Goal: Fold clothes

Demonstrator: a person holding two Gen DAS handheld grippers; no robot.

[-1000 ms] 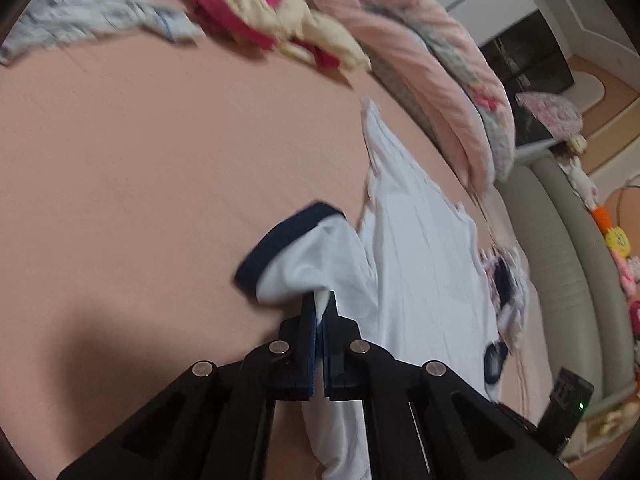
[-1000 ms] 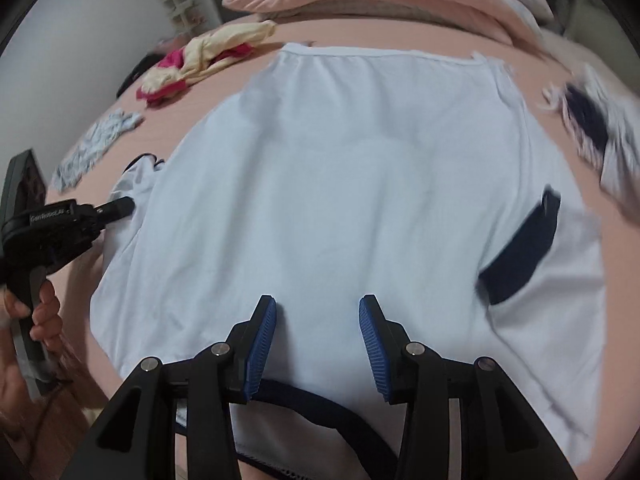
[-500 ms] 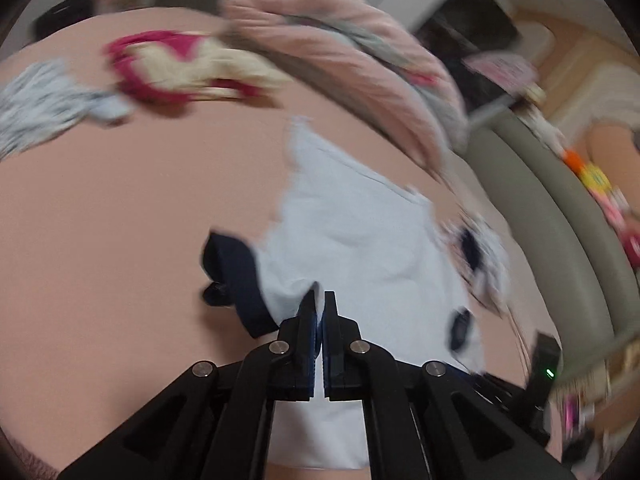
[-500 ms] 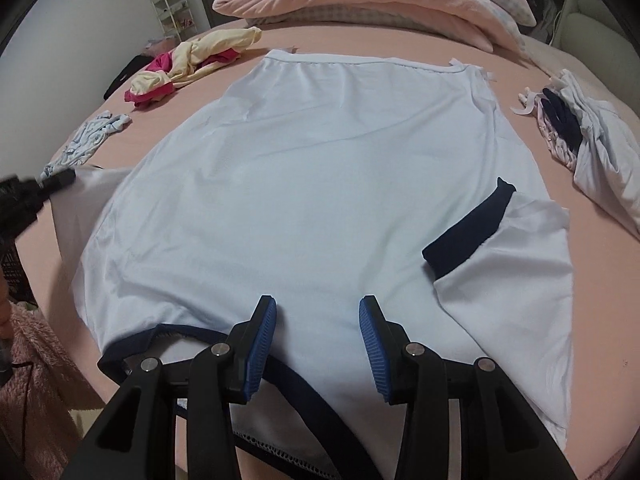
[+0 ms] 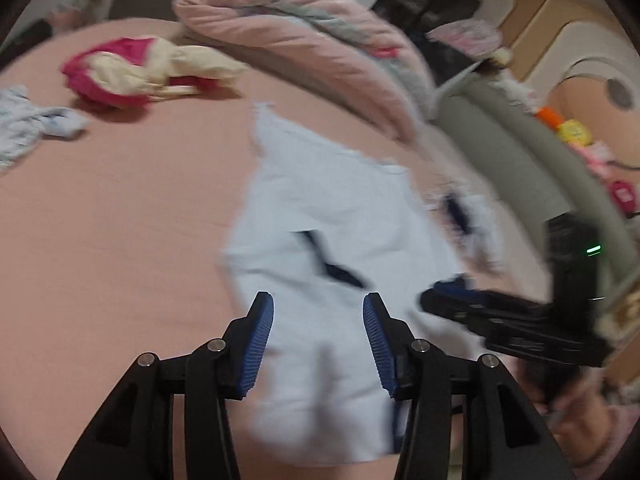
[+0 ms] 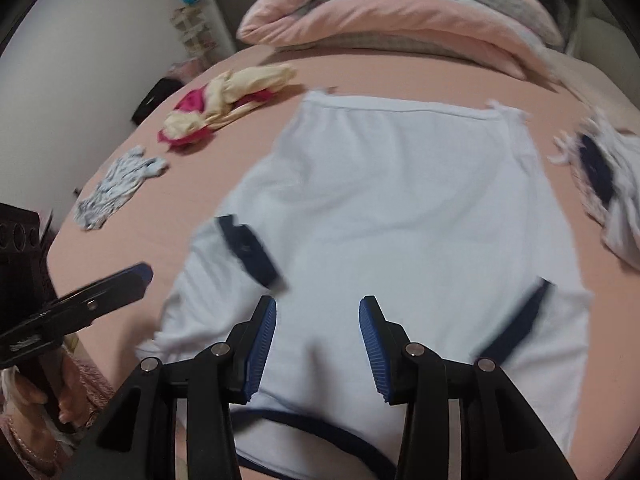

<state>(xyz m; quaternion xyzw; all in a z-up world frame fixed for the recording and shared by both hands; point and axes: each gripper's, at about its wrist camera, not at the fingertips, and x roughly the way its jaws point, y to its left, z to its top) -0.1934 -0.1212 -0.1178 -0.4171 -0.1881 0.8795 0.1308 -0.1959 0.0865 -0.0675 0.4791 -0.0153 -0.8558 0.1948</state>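
Observation:
A white T-shirt (image 6: 400, 200) with navy trim lies flat on the pink bed sheet (image 6: 208, 92). Its left sleeve is folded inward, so the navy cuff (image 6: 250, 250) rests on the shirt body. The other cuff (image 6: 516, 328) lies at the right. In the left wrist view the shirt (image 5: 320, 208) and folded cuff (image 5: 332, 264) lie below my left gripper (image 5: 318, 340). Its jaws are opening, with nothing between them. My right gripper (image 6: 318, 340) hovers open above the collar end. Each gripper shows in the other's view: the right gripper (image 5: 440, 292) and the left gripper (image 6: 140, 274).
A pink and cream garment (image 6: 224, 108) and a pale patterned one (image 6: 116, 184) lie at the far left. A folded pink quilt (image 6: 400, 20) runs along the far side. Navy and white clothes (image 6: 604, 184) sit to the right. A grey padded edge (image 5: 520, 168) borders the bed.
My left gripper carried the sleeve over onto the shirt, then opened and let it go. My right gripper lifted back a little and stayed open.

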